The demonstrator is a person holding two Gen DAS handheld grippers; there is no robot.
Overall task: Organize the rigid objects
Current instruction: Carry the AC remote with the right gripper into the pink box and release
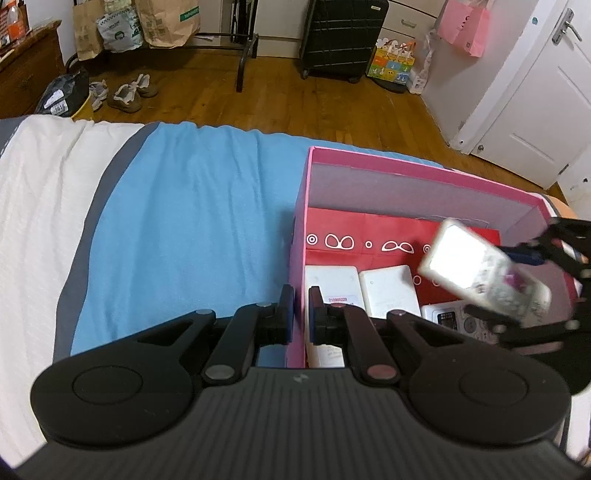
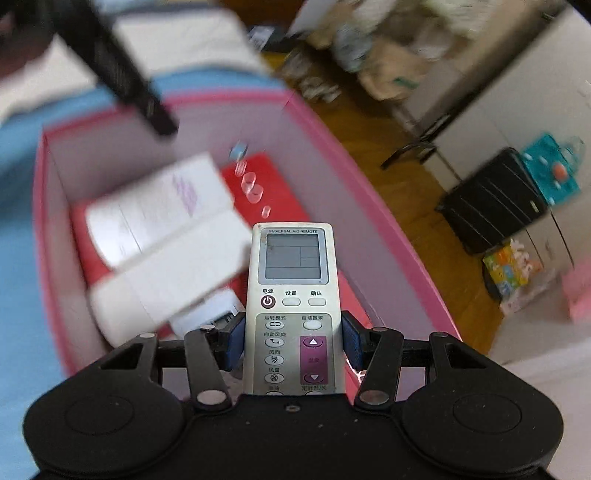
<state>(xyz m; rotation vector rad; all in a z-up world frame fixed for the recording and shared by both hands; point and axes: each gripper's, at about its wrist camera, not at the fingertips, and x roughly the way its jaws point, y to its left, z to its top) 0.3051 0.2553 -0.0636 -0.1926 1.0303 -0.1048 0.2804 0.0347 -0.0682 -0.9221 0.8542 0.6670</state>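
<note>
A pink box [image 1: 406, 166] stands on the blue blanket [image 1: 184, 221]. Inside lie a red bag [image 1: 369, 229] and white flat boxes [image 1: 388, 288]. My left gripper [image 1: 300, 314] is shut on the box's left wall [image 1: 300, 258], near its front corner. My right gripper [image 2: 293, 341] is shut on a white A/C remote [image 2: 293, 280] and holds it above the box's inside; the remote also shows blurred in the left wrist view [image 1: 484, 273], with the right gripper [image 1: 546, 288] behind it. In the right wrist view the box [image 2: 351, 166] and white boxes [image 2: 166, 240] are blurred.
The bed has a white cover [image 1: 37, 221] left of the blanket. Beyond lies wooden floor [image 1: 258, 92] with shoes [image 1: 129, 94], paper bags [image 1: 166, 22], a black suitcase [image 1: 343, 37], a colourful carton [image 1: 393, 62] and a white door [image 1: 535, 92].
</note>
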